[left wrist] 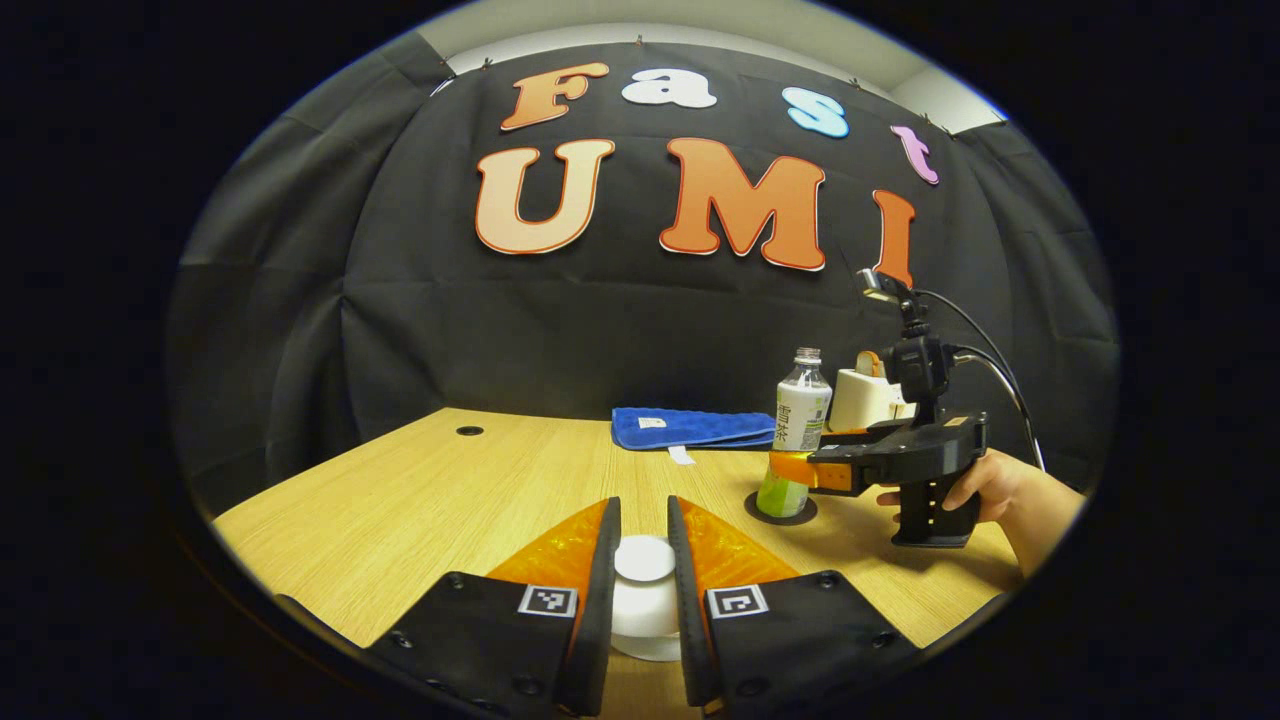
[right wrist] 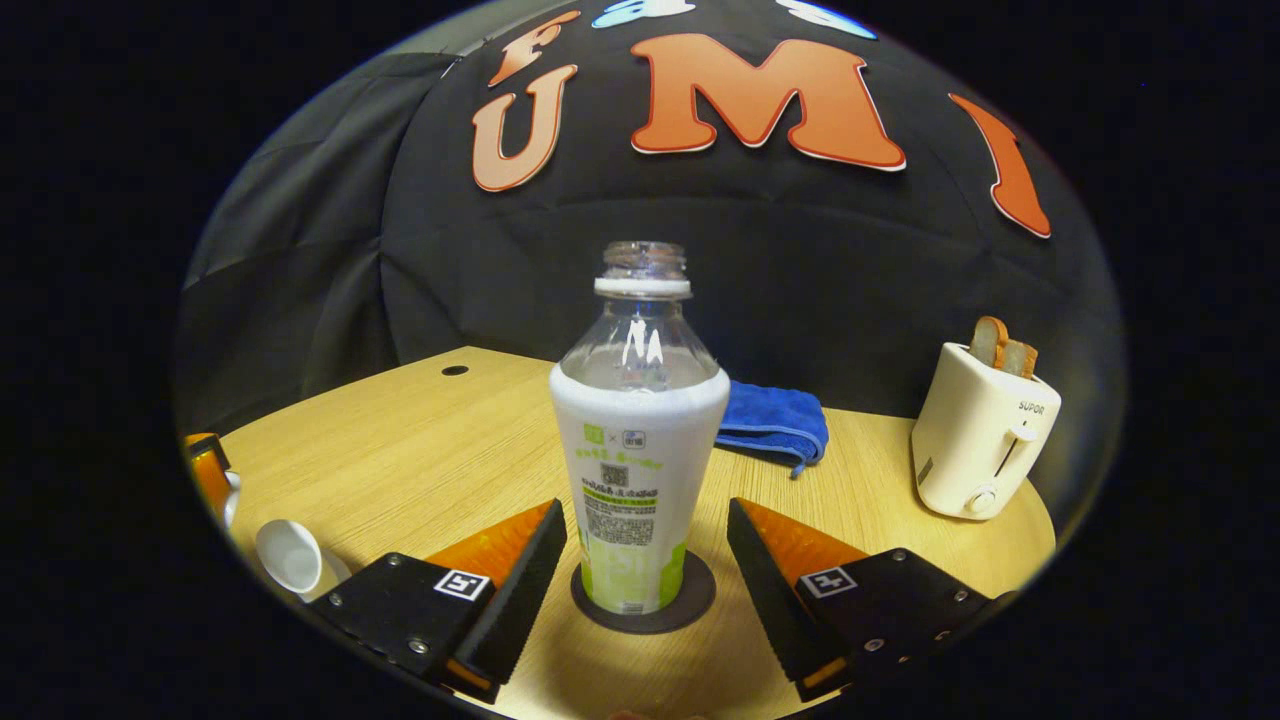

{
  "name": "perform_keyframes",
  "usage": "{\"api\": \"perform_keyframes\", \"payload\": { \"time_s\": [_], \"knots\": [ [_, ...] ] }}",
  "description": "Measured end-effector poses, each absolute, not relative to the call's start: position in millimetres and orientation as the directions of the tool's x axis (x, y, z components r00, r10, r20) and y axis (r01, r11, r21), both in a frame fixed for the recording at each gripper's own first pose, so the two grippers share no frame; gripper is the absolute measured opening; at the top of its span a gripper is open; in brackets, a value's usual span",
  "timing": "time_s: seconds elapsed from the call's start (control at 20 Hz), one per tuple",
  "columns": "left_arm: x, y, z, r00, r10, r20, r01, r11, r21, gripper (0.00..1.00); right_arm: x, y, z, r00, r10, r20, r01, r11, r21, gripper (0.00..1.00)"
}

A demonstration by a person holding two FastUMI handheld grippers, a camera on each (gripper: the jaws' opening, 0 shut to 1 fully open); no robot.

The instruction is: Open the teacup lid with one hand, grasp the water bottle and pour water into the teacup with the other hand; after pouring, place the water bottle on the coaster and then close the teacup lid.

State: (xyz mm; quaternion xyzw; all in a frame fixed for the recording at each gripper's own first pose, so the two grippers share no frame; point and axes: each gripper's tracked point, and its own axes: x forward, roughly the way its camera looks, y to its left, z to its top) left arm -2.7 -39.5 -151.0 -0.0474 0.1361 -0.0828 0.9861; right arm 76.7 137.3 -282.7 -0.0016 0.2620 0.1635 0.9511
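My left hand-held gripper (left wrist: 644, 560) pinches the teacup lid (left wrist: 644, 558). Farther off, my right hand-held gripper (right wrist: 645, 560) is spread around the bottle (right wrist: 640, 460) on its coaster (right wrist: 700, 600); I should back straight off without nudging it.

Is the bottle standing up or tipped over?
Standing up. The bottle sits straight on the coaster, neck pointing up, no cap on.

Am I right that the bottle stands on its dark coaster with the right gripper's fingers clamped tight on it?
Not quite. The bottle does stand on the coaster, but the right gripper is open: in the right gripper view its fingers sit apart on either side, with gaps to the bottle.
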Motion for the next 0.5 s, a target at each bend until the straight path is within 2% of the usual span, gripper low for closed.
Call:
{"api": "perform_keyframes", "payload": {
  "time_s": [0.5],
  "knots": [
    [8,-61,-179,0.925,-0.213,-0.315,0.175,0.974,-0.144,0.33,19,117,-251,0.829,0.354,-0.434,-0.352,0.932,0.087,0.98]
  ]
}}
